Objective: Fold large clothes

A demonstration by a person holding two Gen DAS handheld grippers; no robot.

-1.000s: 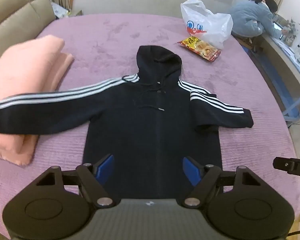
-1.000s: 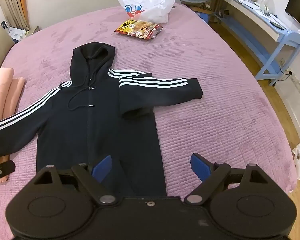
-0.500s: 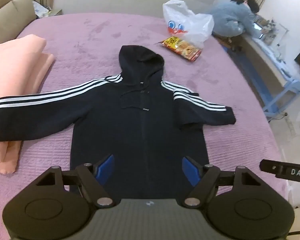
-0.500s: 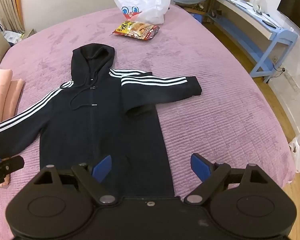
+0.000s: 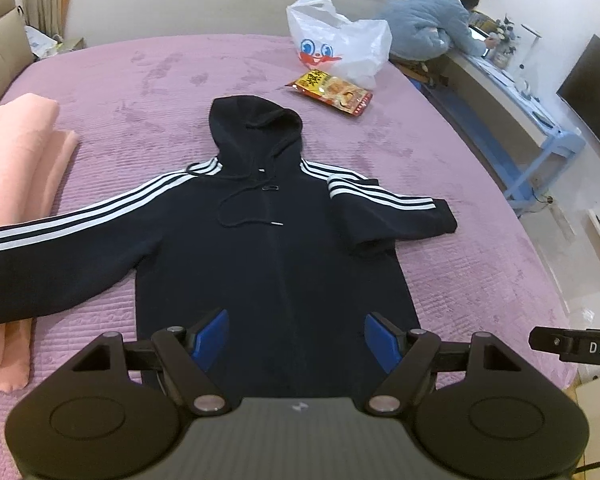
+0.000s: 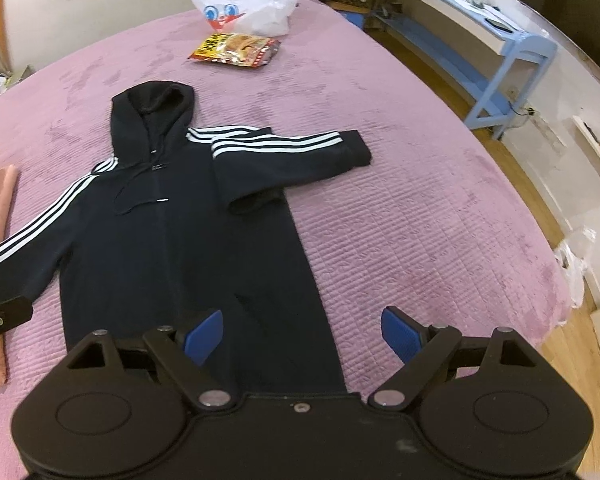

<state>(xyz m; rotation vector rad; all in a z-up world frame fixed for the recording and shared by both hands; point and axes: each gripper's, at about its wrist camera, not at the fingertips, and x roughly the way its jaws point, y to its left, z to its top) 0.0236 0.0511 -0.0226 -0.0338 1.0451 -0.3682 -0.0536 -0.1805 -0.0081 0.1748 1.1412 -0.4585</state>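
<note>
- Hoodie [image 5: 268, 256] lies hood-away, long axis straight ahead, hem just under both grippers.
- L gripper [image 5: 296, 338] wide, empty.
- R gripper [image 6: 302, 336] wide, empty, nearer the doubled-back sleeve [image 6: 288, 156].

— What lies under the left gripper [image 5: 296, 338]?

— A black hoodie [image 5: 260, 248], spread face up on the purple bedspread [image 5: 440, 280]. The blue pads [image 5: 210, 338] stand wide apart above its hem, gripping nothing.

— And the sleeves?

— One stretches out over a pink folded blanket [image 5: 12, 184]; the other is folded back on itself.

— Beyond the hood?

— A snack packet [image 5: 332, 94], just beside a white plastic bag [image 5: 340, 50]. A person [image 5: 432, 26] leans over a desk [image 5: 516, 92].
</note>
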